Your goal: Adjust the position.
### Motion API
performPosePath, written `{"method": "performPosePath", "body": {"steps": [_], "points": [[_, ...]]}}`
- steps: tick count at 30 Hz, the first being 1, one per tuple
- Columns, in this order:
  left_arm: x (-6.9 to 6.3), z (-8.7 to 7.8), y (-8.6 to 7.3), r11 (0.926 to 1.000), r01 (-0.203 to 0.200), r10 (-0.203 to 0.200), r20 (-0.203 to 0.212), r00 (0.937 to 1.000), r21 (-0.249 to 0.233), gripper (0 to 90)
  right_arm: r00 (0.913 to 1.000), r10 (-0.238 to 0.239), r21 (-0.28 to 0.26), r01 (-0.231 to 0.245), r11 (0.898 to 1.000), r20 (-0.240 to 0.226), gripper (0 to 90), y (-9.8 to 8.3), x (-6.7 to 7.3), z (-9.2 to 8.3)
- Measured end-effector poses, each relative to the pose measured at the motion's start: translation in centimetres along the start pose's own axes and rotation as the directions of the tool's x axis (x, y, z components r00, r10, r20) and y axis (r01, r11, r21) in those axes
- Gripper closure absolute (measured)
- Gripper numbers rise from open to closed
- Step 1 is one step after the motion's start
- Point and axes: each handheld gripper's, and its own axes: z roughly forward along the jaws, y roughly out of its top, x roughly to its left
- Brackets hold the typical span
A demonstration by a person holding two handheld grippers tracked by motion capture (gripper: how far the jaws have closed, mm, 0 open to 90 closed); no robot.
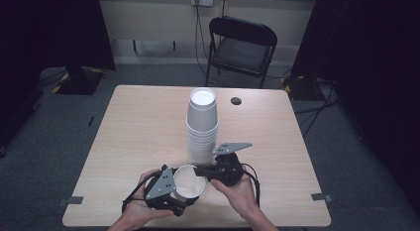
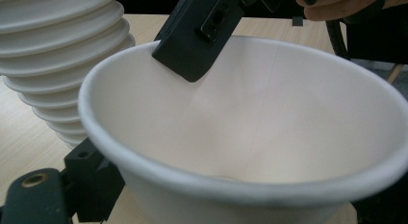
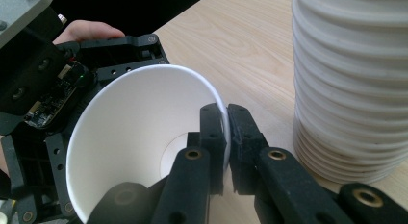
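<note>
- White paper cup (image 1: 189, 182) held tipped near the front edge of the pale wooden table (image 1: 138, 127), mouth turned up toward the high camera, between a person's two hand-held grippers; it holds nothing, and its bare inside bottom shows in the right gripper view (image 3: 168, 154)
- Right gripper (image 1: 204, 170) pinches the cup's rim, one black jaw inside the wall and one outside, the pair closed tight on the thin paper as seen in the right gripper view (image 3: 226, 147)
- Left gripper (image 1: 166, 189) sits around the cup's lower body, jaws spread wide; the cup hides their pads, so whether they press the wall cannot be made out, and the grip is taken here as slack
- In the left gripper view the cup (image 2: 250, 128) crowds the frame, its base cut off at the bottom edge; the other gripper's jaw (image 2: 197, 36) hooks over the far rim
- Tall stack of white paper cups (image 1: 202, 127) stands mouth-down just behind the grippers, touching neither; its top is cut off in both gripper views, and the count of cups is hard to tell
- Black folding chair (image 1: 241, 47) waits beyond the table; a small dark round spot (image 1: 236, 100) marks the far tabletop
- No brand, label or writing can be read on any cup
</note>
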Motion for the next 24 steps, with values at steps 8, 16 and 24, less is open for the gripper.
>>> {"method": "performPosePath", "body": {"steps": [8, 16, 24], "points": [[0.1, -0.07, -0.12, 0.9999, 0.016, -0.016, 0.002, 0.9999, -0.005, 11.6, 1.0, 0.002, 0.001, -0.002, 1.0, -0.001, 85.5, -0.03, -0.05, 0.18], [0.07, -0.11, -0.26, 0.999, 0.041, -0.04, 0.008, 0.9991, -0.019, 12.3, 0.9999, -0.012, -0.024, 0.011, 1.0, -0.007, 77.6, -0.1, 0.02, -0.05], [0.42, -0.32, -0.47, 0.9967, 0.08, -0.08, 0.006, 0.9968, -0.013, 12.4, 0.9994, -0.014, -0.066, 0.012, 0.998, -0.031, 69.7, -0.05, -0.19, -0.62]]}}
